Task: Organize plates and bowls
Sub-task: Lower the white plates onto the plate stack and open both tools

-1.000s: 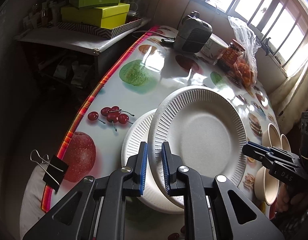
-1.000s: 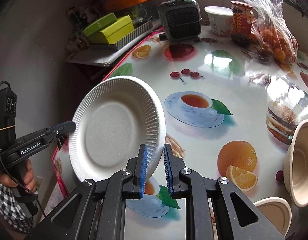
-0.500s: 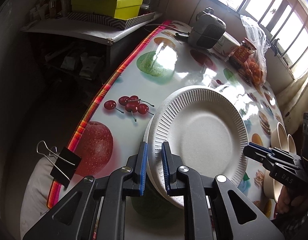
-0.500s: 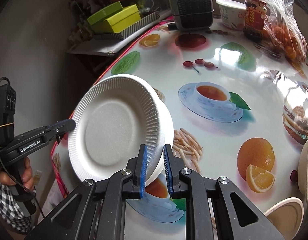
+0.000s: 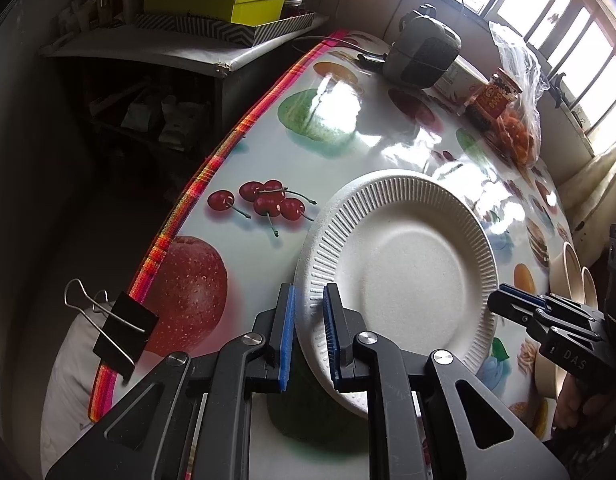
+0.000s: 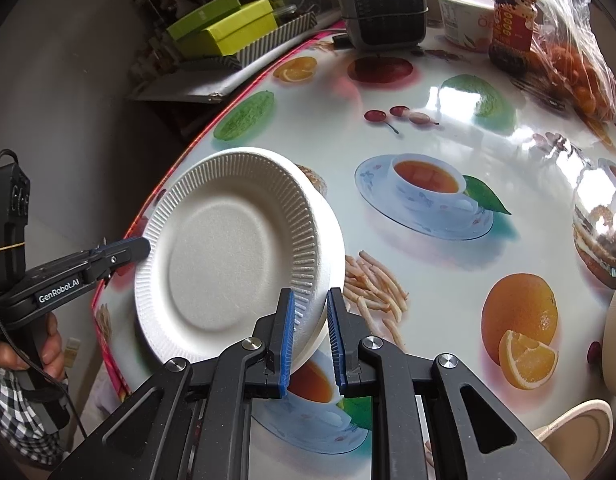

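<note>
A white ribbed paper plate lies on top of a second white plate on the fruit-print table. In the right wrist view the top plate sits nested in the lower plate. My left gripper straddles the plates' near rim with a narrow gap, jaws slightly apart. My right gripper straddles the opposite rim, also slightly apart. Each gripper shows in the other's view: the right, the left.
Beige bowls stand at the table's right, also in the right wrist view. A grey heater, a jar, a tub and a bag of oranges stand at the back. A binder clip grips the table's left edge.
The held plate came down onto the lower plate near the table's left edge, and both grippers' jaws have opened a little around the rim.
</note>
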`<state>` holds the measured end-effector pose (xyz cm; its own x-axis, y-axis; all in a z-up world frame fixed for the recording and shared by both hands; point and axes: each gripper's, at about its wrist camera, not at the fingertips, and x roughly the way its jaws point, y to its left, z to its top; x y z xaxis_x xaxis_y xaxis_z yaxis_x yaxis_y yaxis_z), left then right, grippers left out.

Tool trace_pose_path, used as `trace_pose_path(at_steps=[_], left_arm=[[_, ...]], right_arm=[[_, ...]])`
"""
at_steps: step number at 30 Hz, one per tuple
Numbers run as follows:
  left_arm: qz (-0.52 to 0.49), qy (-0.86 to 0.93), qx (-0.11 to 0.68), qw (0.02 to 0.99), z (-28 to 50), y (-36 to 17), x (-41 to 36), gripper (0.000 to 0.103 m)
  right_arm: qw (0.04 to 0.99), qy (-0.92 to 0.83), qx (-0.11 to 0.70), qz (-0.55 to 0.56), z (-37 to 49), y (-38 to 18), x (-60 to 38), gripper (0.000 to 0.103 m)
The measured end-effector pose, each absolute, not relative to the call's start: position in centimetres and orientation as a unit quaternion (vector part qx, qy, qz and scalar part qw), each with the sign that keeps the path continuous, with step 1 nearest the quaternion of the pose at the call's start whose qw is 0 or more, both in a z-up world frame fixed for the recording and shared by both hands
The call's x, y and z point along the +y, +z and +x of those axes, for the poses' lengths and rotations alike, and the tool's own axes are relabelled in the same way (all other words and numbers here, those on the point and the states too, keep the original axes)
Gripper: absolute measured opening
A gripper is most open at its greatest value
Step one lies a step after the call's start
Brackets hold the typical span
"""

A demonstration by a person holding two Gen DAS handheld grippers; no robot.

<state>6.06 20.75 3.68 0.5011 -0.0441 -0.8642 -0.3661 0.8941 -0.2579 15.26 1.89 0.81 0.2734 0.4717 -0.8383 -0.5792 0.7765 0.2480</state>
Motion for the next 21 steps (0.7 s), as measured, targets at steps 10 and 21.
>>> trace_pose_path(at_steps=[10, 21], left_arm=[[-0.206, 0.096, 0.493, 0.840, 6.19, 3.45, 20.68, 0.015], [-0.207, 0.097, 0.492, 0.840, 6.30, 3.44, 20.56, 0.015]], right_arm=[[0.797, 0.329, 0.504, -0.058, 15.26, 0.75, 1.97, 0.017], [0.797, 0.328, 0.504, -0.055, 15.41, 0.73, 1.84, 0.017]])
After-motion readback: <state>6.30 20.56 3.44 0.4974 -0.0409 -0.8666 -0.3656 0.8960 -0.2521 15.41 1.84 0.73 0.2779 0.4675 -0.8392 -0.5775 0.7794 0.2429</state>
